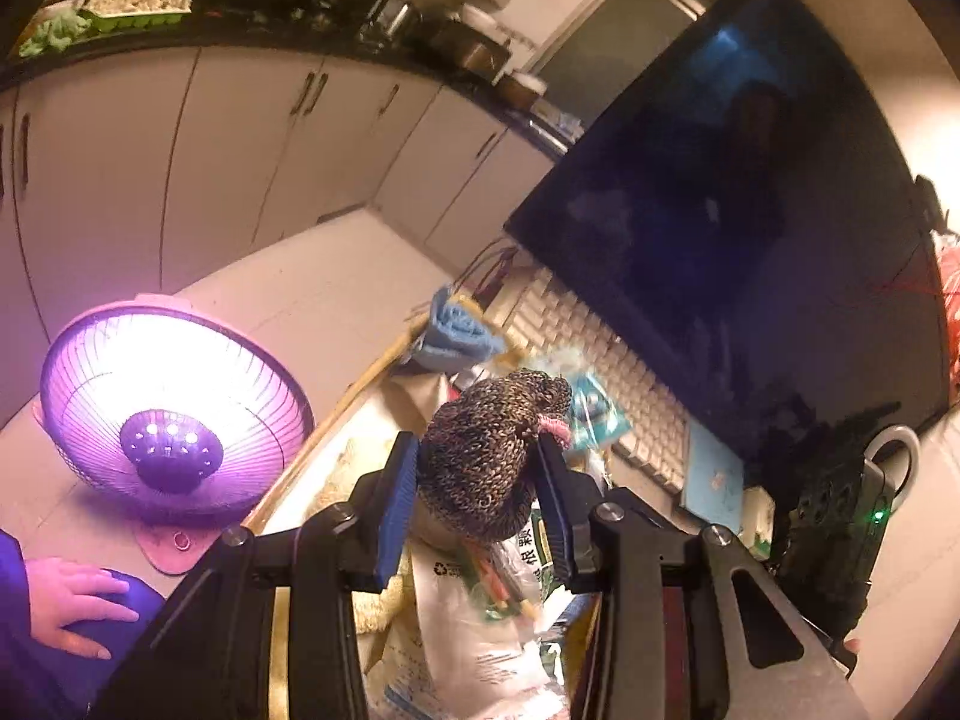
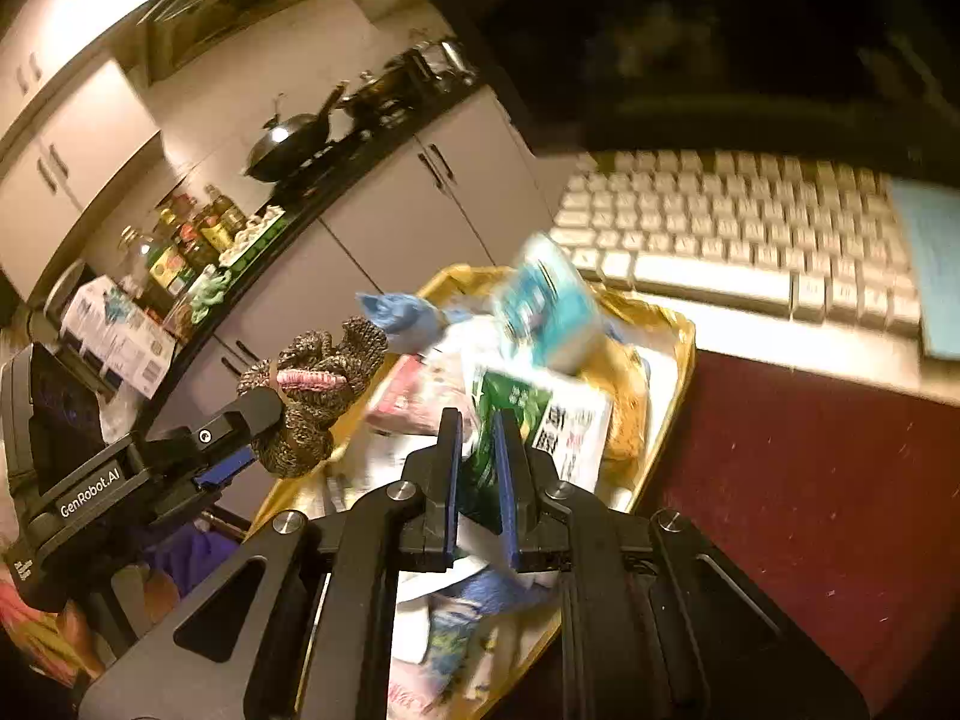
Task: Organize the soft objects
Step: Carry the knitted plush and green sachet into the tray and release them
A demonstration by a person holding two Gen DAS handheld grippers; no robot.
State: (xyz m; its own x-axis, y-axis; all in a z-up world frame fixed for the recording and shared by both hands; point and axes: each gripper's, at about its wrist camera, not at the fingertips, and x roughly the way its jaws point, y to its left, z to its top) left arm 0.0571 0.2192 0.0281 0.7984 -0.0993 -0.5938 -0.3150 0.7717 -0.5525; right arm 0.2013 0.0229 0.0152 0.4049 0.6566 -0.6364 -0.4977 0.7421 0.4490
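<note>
While the left gripper (image 1: 477, 483) clamps a speckled knit bundle (image 1: 489, 450) between its blue pads (image 1: 399, 501), the left view shows that bundle held up above a yellow tray (image 1: 312, 432) heaped with packets. A pink band (image 1: 555, 427) shows at the bundle's right side. A blue cloth (image 1: 459, 333) lies at the tray's far end, near a white keyboard (image 1: 606, 360) under a dark monitor (image 1: 750, 228). A glowing heater (image 1: 171, 414) stands on the floor to the left, with a hand (image 1: 75, 603) below it.

In the right view, the right gripper (image 2: 477, 468) has its pads close together with a narrow gap; whether they pinch the green packet (image 2: 510, 402) behind them cannot be told. The left gripper (image 2: 264, 426) appears at the left, gripping the knit bundle (image 2: 318, 384) above the tray's (image 2: 684, 342) left edge. The keyboard (image 2: 738, 228) lies beyond, blurred.
</note>
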